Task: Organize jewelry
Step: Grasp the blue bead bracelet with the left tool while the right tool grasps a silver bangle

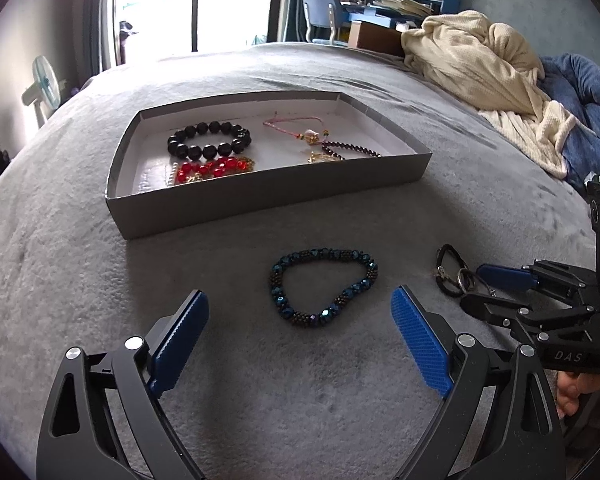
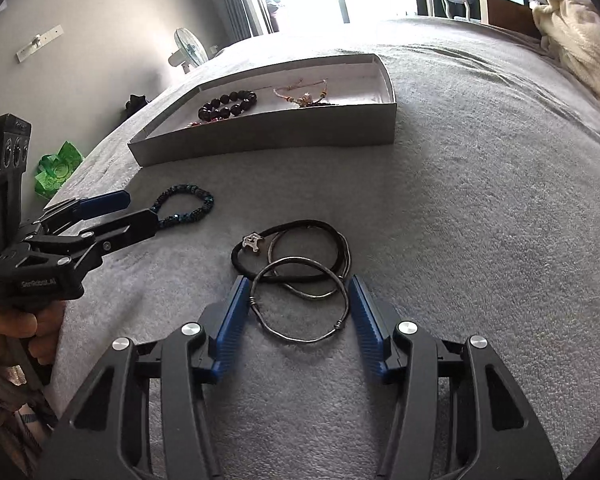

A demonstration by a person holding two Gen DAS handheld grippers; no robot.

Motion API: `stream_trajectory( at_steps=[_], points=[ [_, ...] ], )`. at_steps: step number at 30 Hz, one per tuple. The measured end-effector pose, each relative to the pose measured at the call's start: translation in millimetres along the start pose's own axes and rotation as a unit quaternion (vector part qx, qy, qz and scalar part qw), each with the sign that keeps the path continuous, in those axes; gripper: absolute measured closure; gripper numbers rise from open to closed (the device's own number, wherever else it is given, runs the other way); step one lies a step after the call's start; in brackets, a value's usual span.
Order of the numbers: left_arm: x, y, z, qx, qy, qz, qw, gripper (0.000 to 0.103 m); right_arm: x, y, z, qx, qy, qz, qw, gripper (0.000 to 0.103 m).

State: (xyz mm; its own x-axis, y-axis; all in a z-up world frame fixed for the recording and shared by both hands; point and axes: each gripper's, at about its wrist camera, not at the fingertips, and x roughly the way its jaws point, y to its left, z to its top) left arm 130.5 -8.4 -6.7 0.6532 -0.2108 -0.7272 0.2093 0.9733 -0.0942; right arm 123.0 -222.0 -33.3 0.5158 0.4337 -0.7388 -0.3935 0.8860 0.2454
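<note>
Roughly halfway: four pcs in box; blue bracelet at 12 o'clock of wide-open, empty left gripper; right gripper half-open around metal bangle, pads not pressing.

Dark blue beaded bracelet lying flat on grey bed cover, just in front of shallow grey box, thin metal bangles overlapping a black cord loop nearby, black bead bracelet, red beads, pink cord inside box
</note>
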Motion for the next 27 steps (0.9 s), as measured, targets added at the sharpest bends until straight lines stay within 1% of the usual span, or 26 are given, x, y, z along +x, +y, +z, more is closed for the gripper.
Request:
stream_trajectory(
  at_steps=[3,7,9,11,13,15,17,19,23,27],
  points=[
    [1.0,0.7,1.4,-0.002,0.001,-0.003,1.0,0.01,-2.7,0.6,-0.3,0.0,-0.009,0.0,1.0,0.052],
    [3.2,4.1,6.4,-0.014,-0.001,-0.006,0.9999,0.012,-10.0,-4.4,-0.4,0.013,-0.029,0.011,0.999,0.052],
    [5.9,6.3,9.1,-0.022,0.001,-0.006,0.9997,0.018,-10.4,-6.8,0.0,0.018,-0.03,0.013,0.999,0.052],
    [10.0,7.2,9.9,-0.025,0.009,-0.005,0.9996,0.034,-9.6,-6.7,0.5,0.019,-0.03,0.014,0.999,0.052],
    [15.9,7.0,11.1,-0.024,0.02,-0.009,0.9995,0.042,-9.6,-6.5,0.5,0.019,-0.029,0.015,0.999,0.052],
    [18.4,8.0,12.2,-0.027,0.023,-0.009,0.9993,0.049,-9.6,-6.5,0.5,0.019,-0.029,0.015,0.999,0.052],
    [23.2,11.4,12.9,-0.037,0.034,-0.004,0.9987,0.06,-9.4,-6.4,0.7,0.019,-0.029,0.015,0.999,0.052],
    [27.1,13.3,12.3,-0.04,0.042,-0.003,0.9983,0.065,-9.1,-6.1,0.7,0.018,-0.029,0.015,0.999,0.052],
    [28.8,9.6,11.0,-0.028,0.047,0.003,0.9985,0.068,-9.3,-6.5,0.4,0.018,-0.03,0.015,0.999,0.052],
    [27.5,10.0,9.6,-0.026,0.045,0.002,0.9986,0.071,-9.9,-5.7,0.1,0.017,-0.032,0.015,0.999,0.052]
  ],
)
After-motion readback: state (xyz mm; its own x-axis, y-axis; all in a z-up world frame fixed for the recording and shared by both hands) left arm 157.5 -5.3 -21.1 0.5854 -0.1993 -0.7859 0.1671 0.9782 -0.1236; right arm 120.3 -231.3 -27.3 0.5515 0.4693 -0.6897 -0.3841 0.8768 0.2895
